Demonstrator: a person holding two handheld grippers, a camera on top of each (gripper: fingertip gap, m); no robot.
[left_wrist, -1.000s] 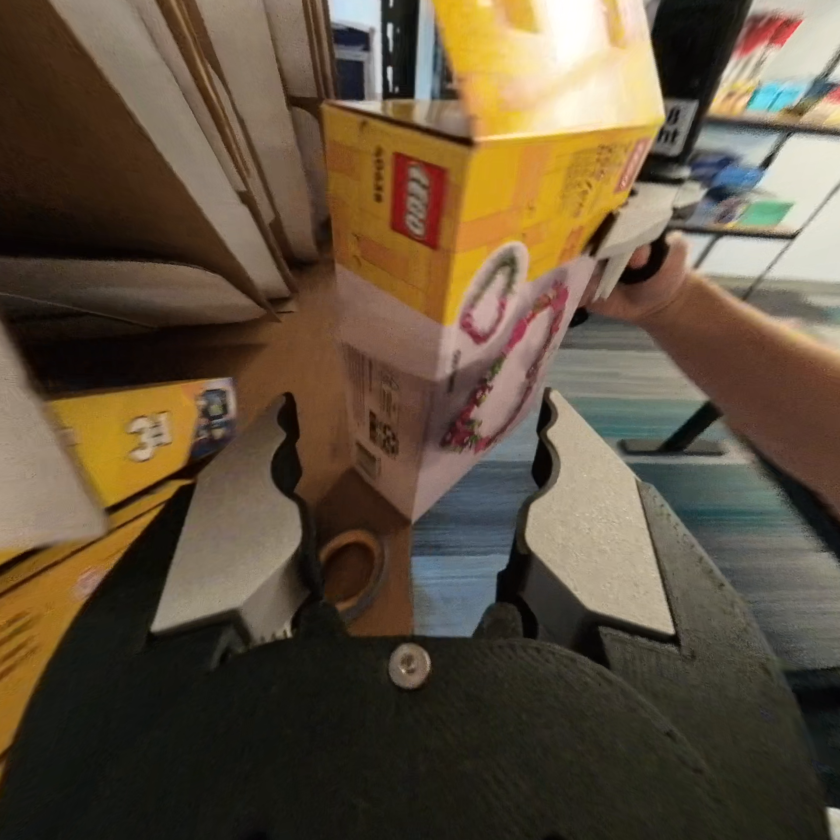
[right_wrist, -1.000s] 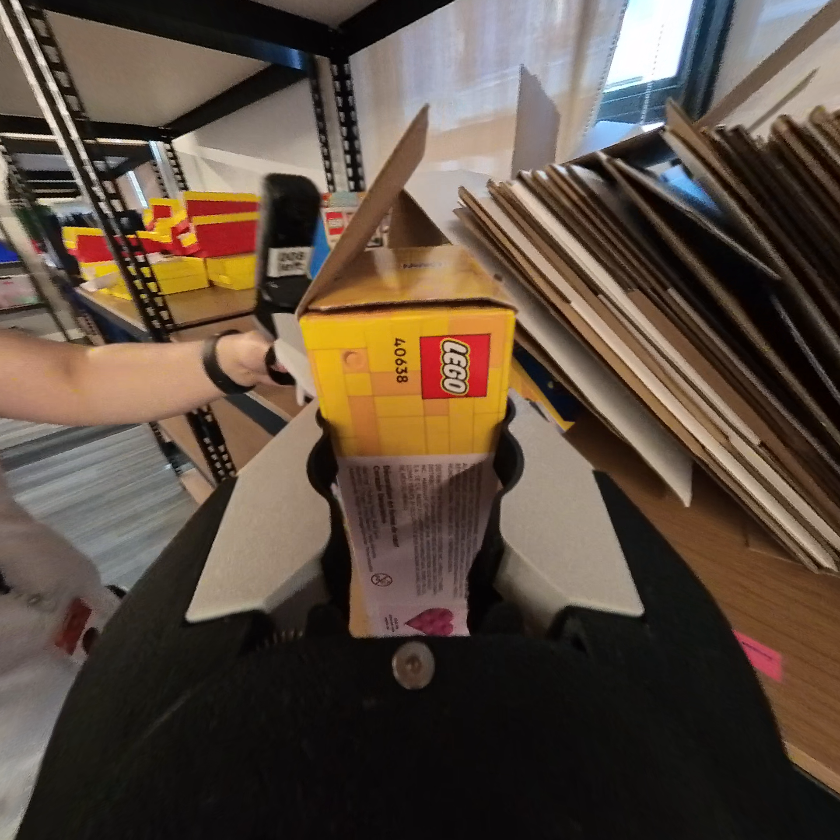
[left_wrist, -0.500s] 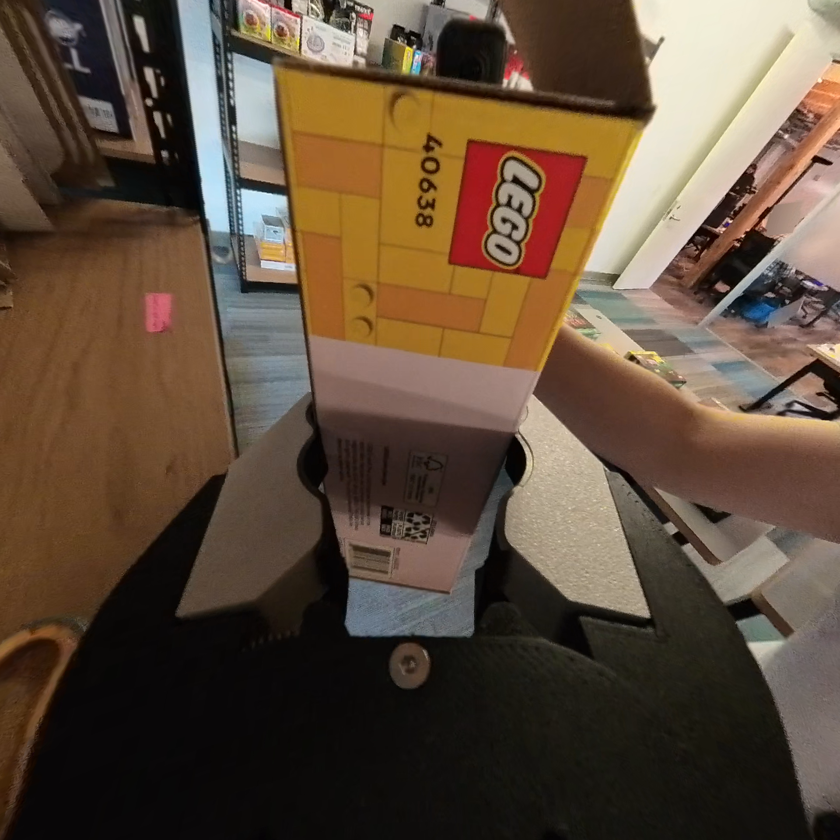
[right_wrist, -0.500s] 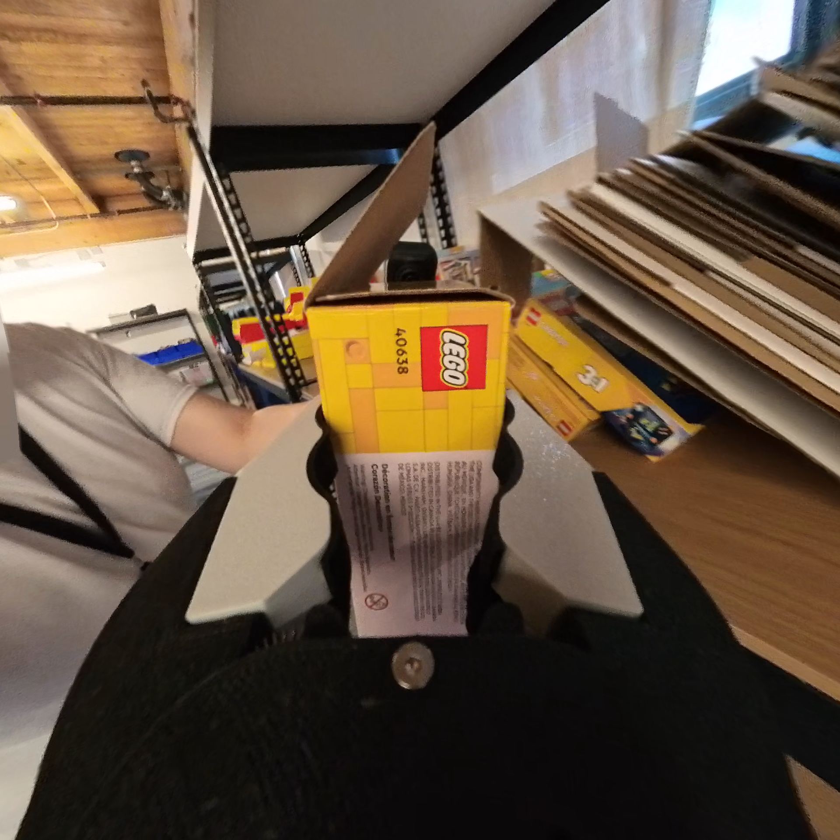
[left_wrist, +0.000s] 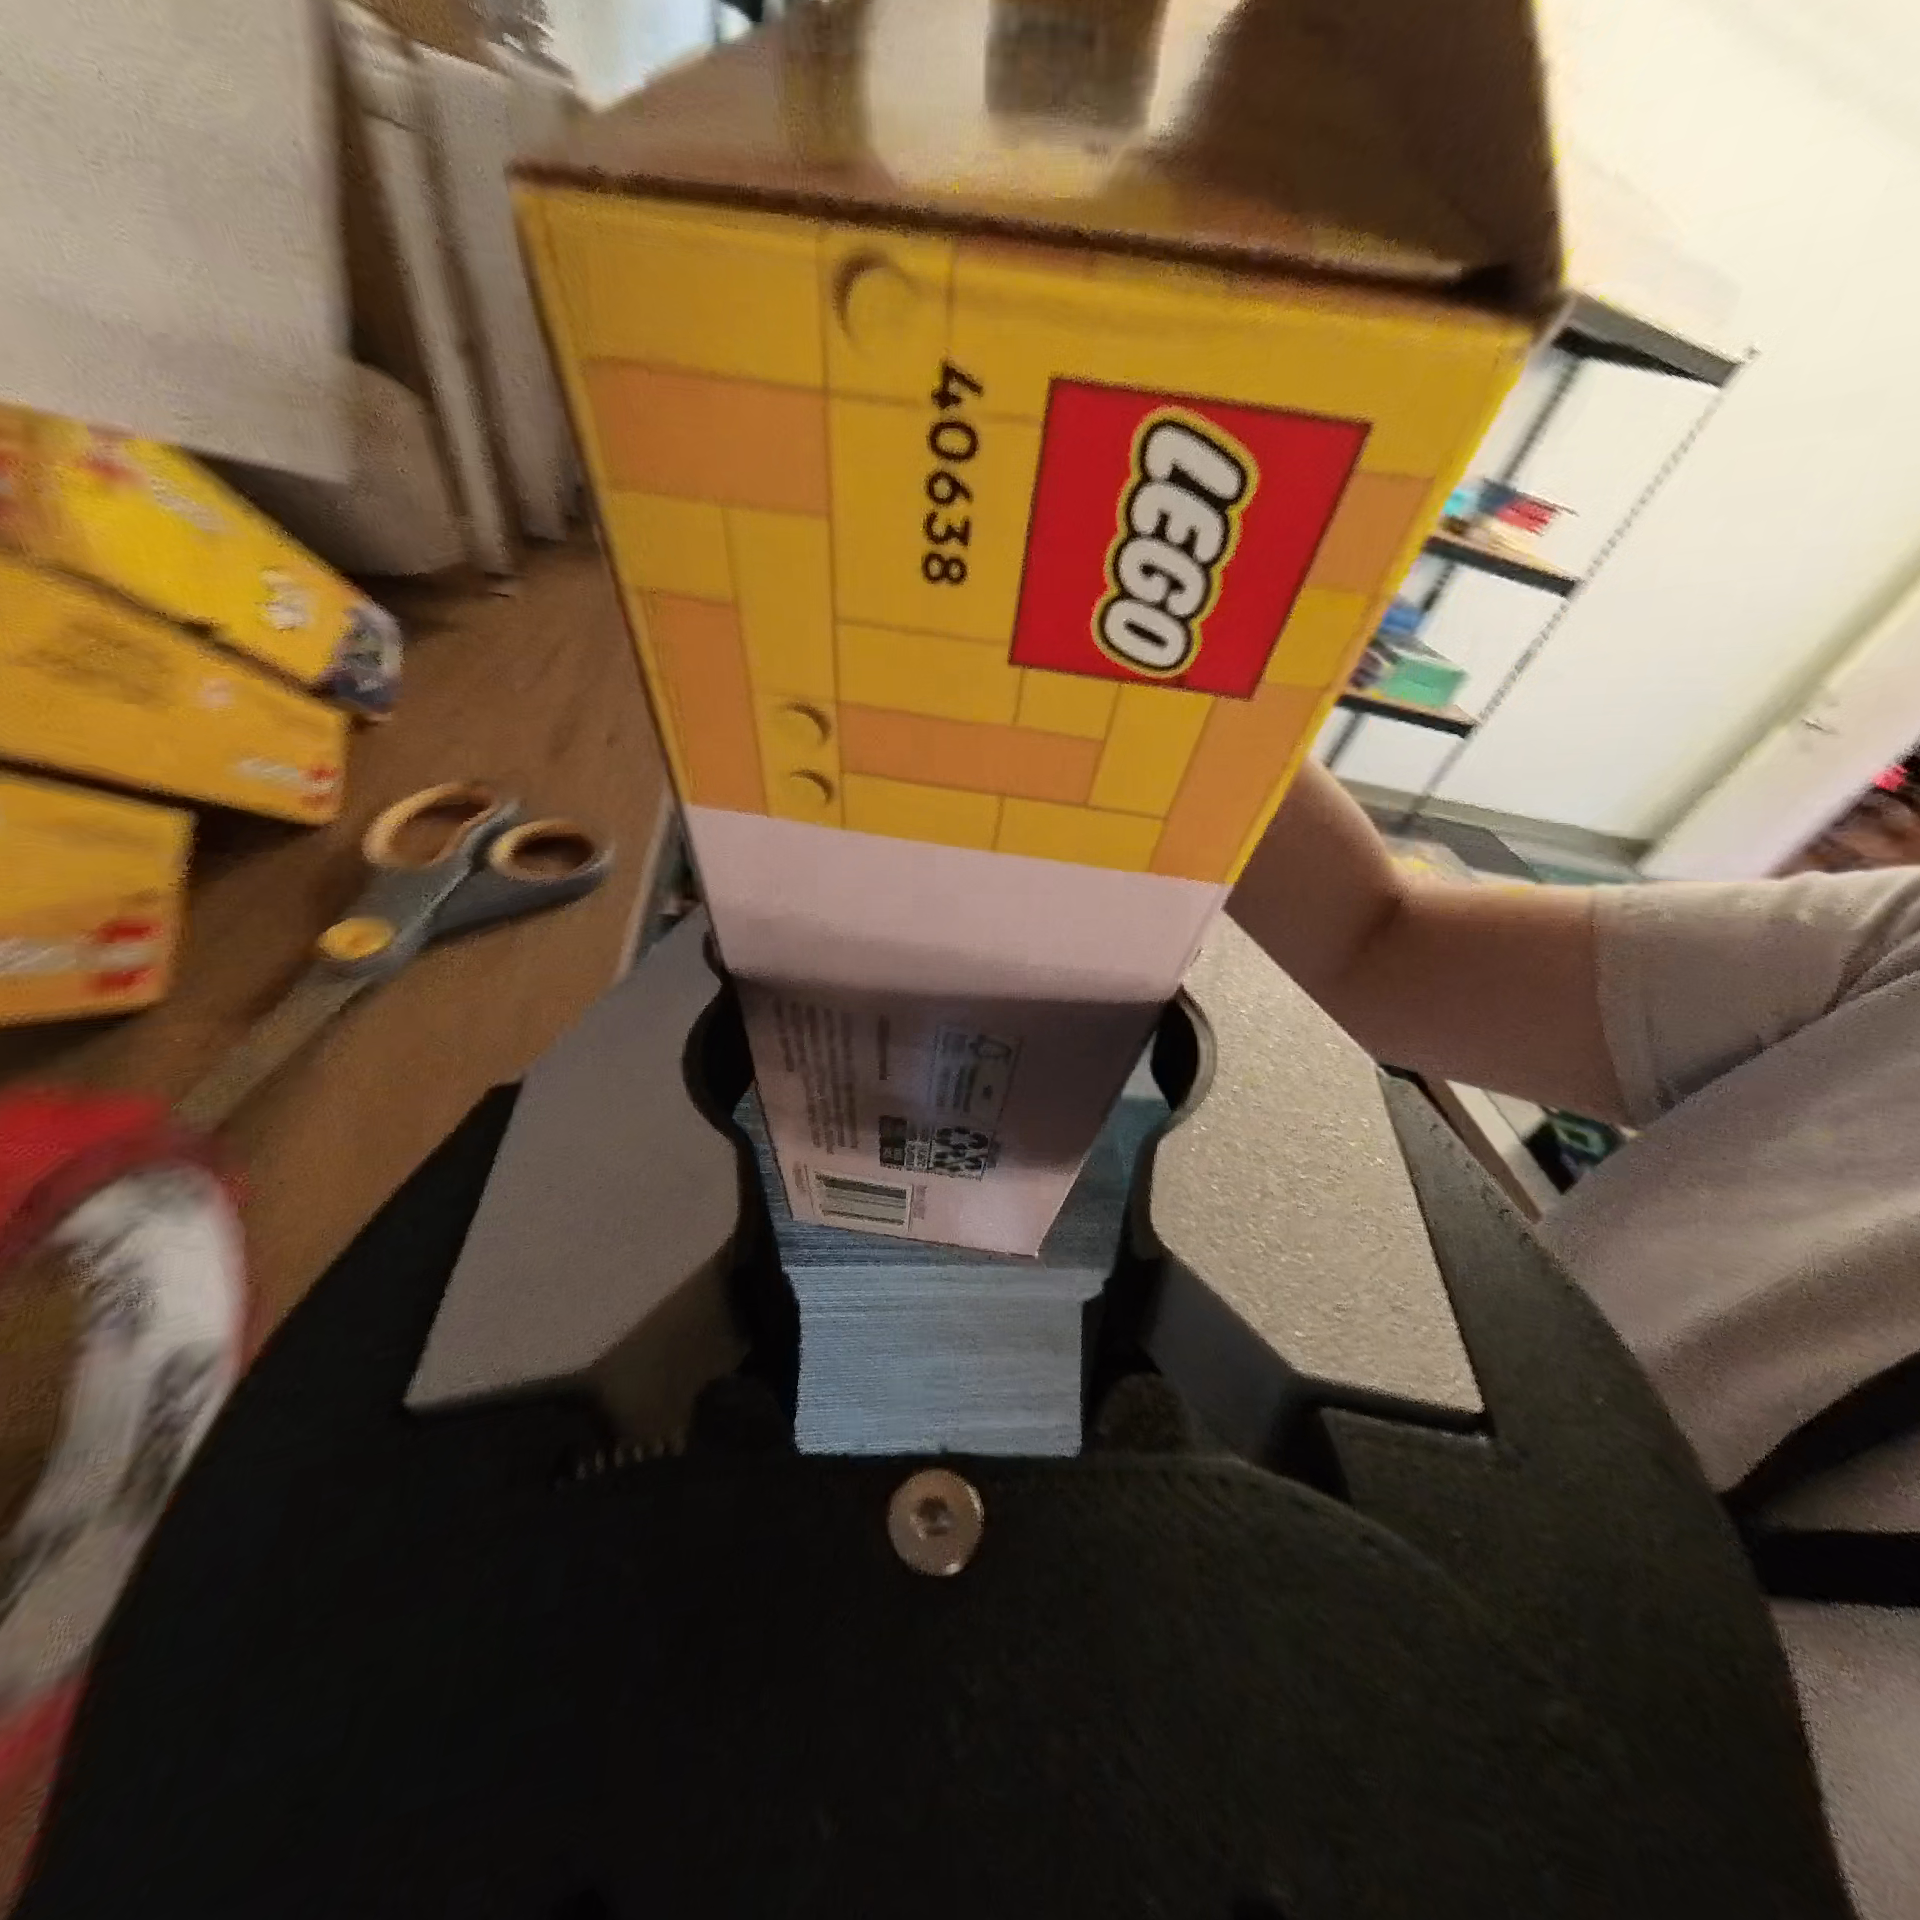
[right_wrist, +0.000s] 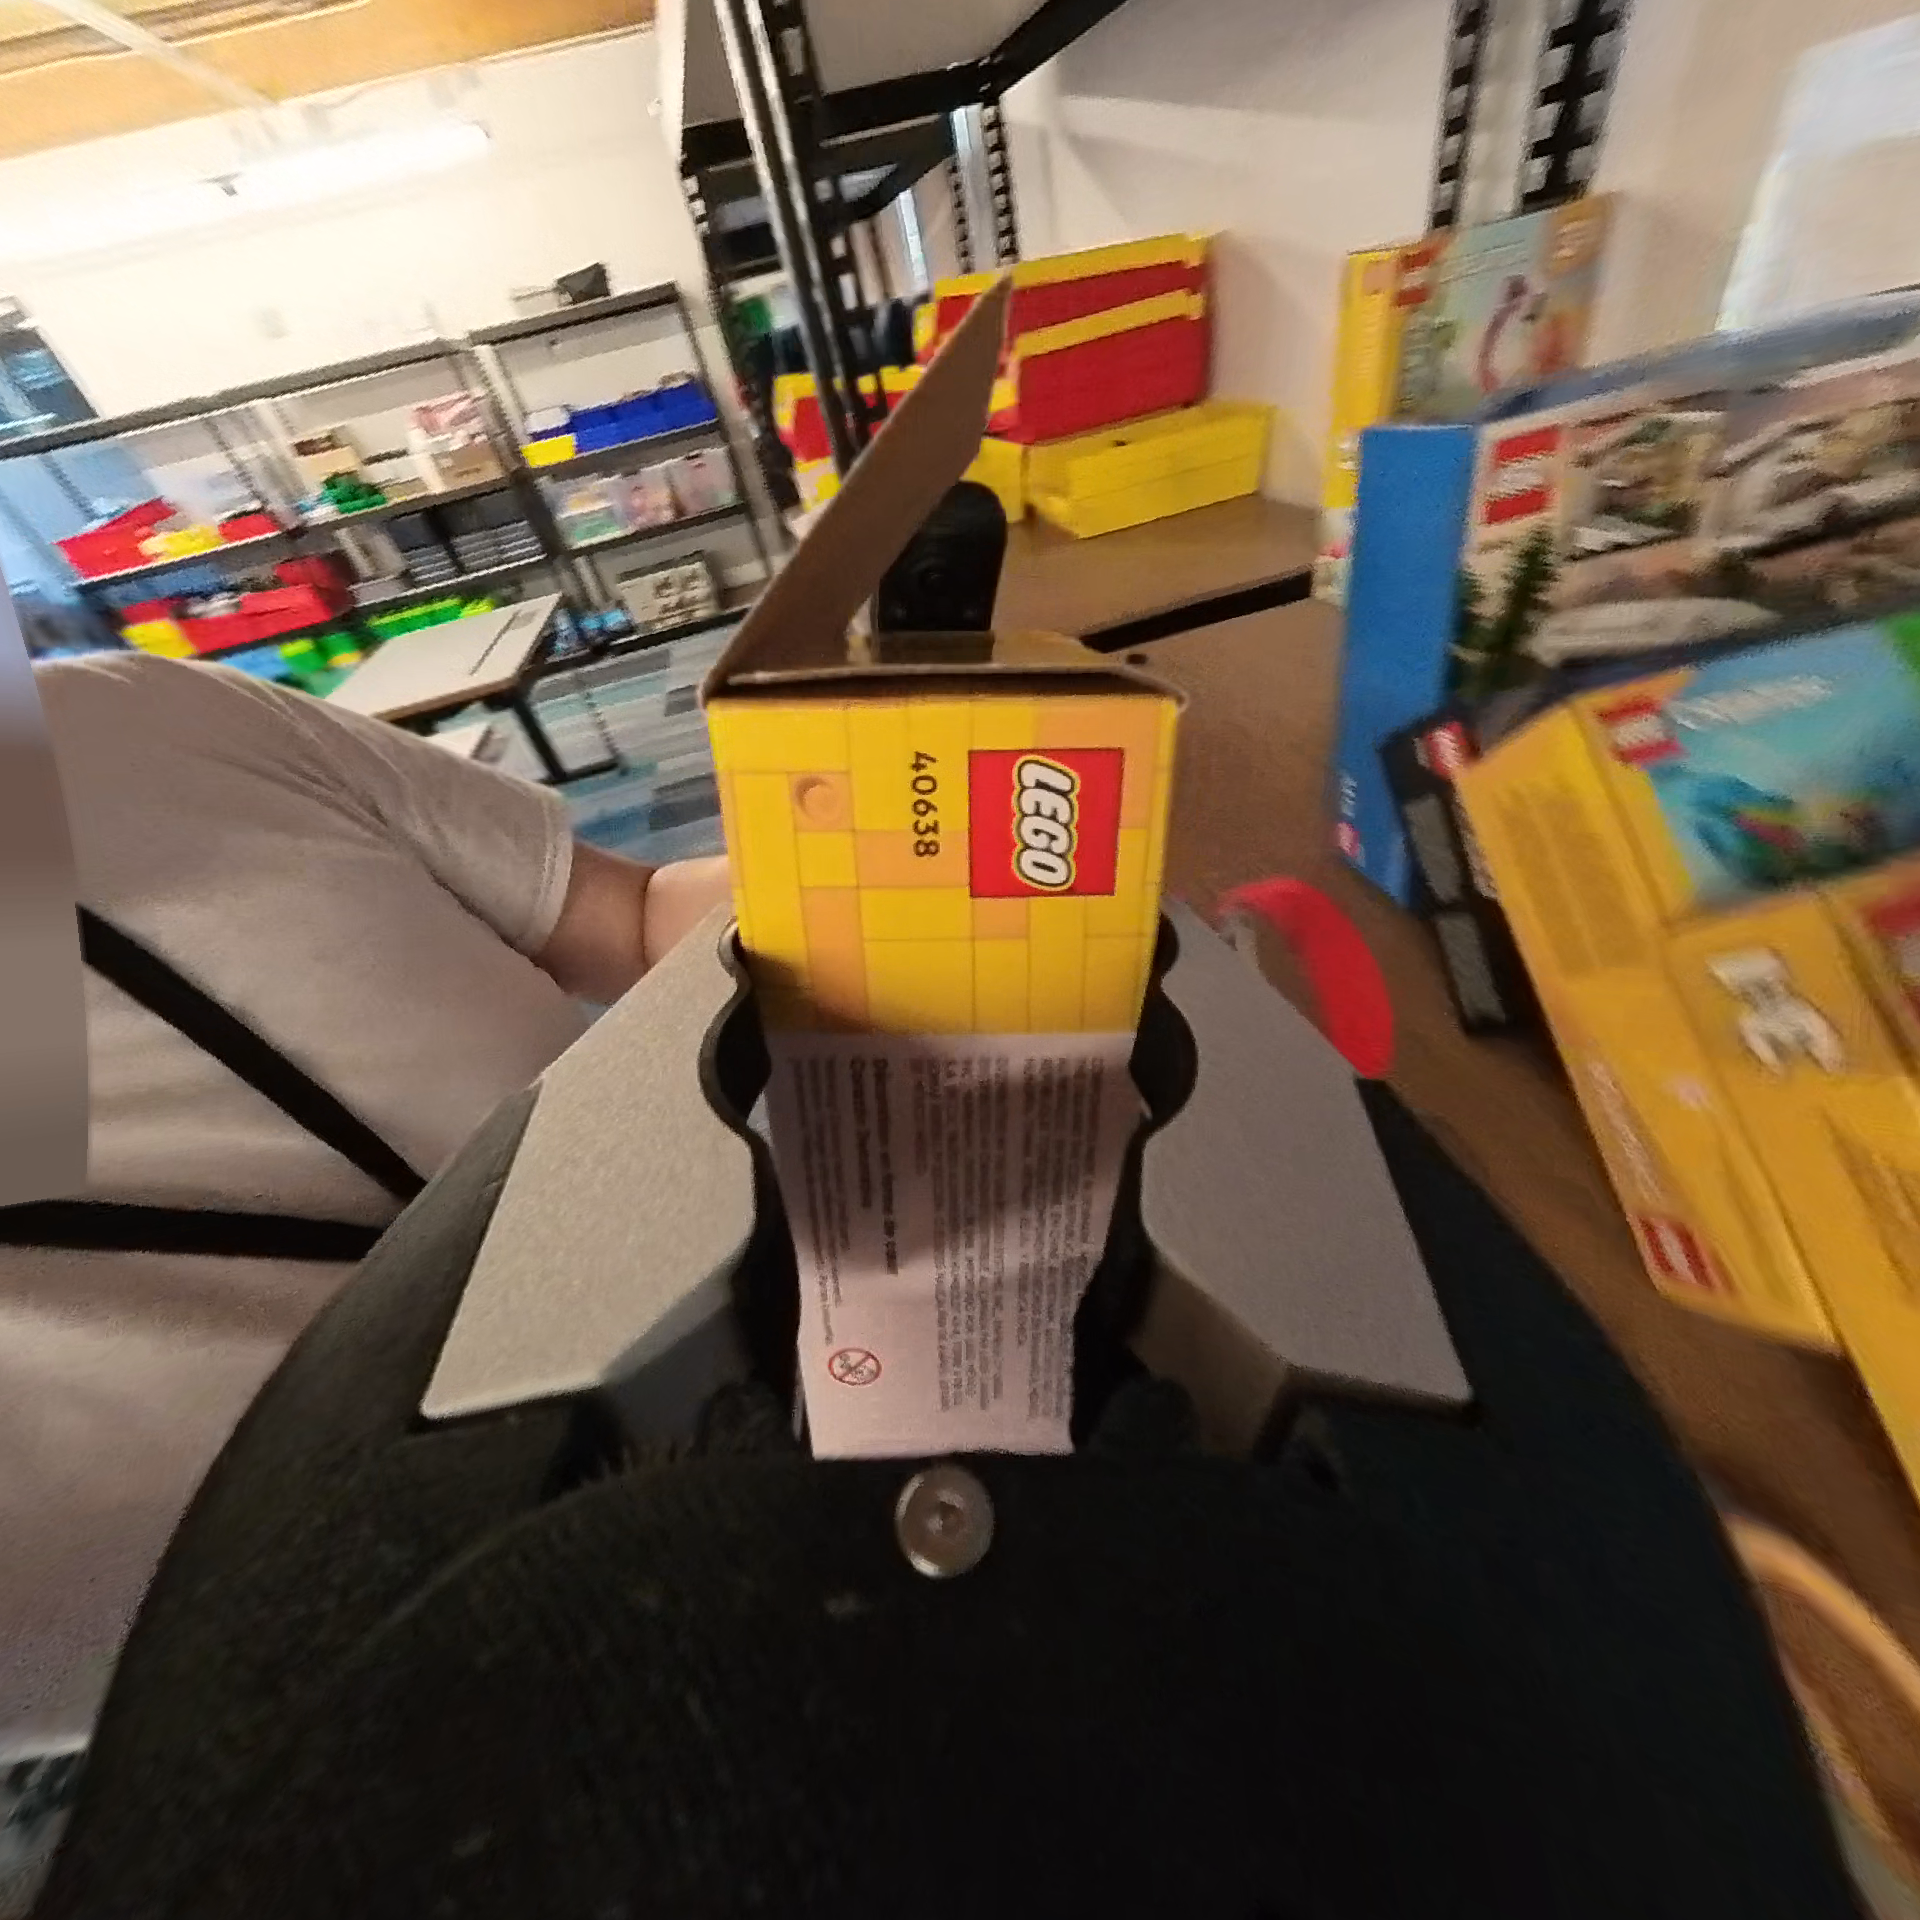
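Bright indoor light; edges seemingly motion-blurred.

We take the wooden tabletop (left_wrist: 499, 675) as our landmark. On it lie grey scissors (left_wrist: 416, 904) with tan handle loops, and beside them 3 stacked yellow boxes (left_wrist: 135, 727). In the right wrist view its far side carries a blue box (right_wrist: 1397, 644), more yellow boxes (right_wrist: 1714, 1091) and a red curved object (right_wrist: 1325, 966). Beyond it stand black metal shelves (right_wrist: 436, 499) holding coloured bins.
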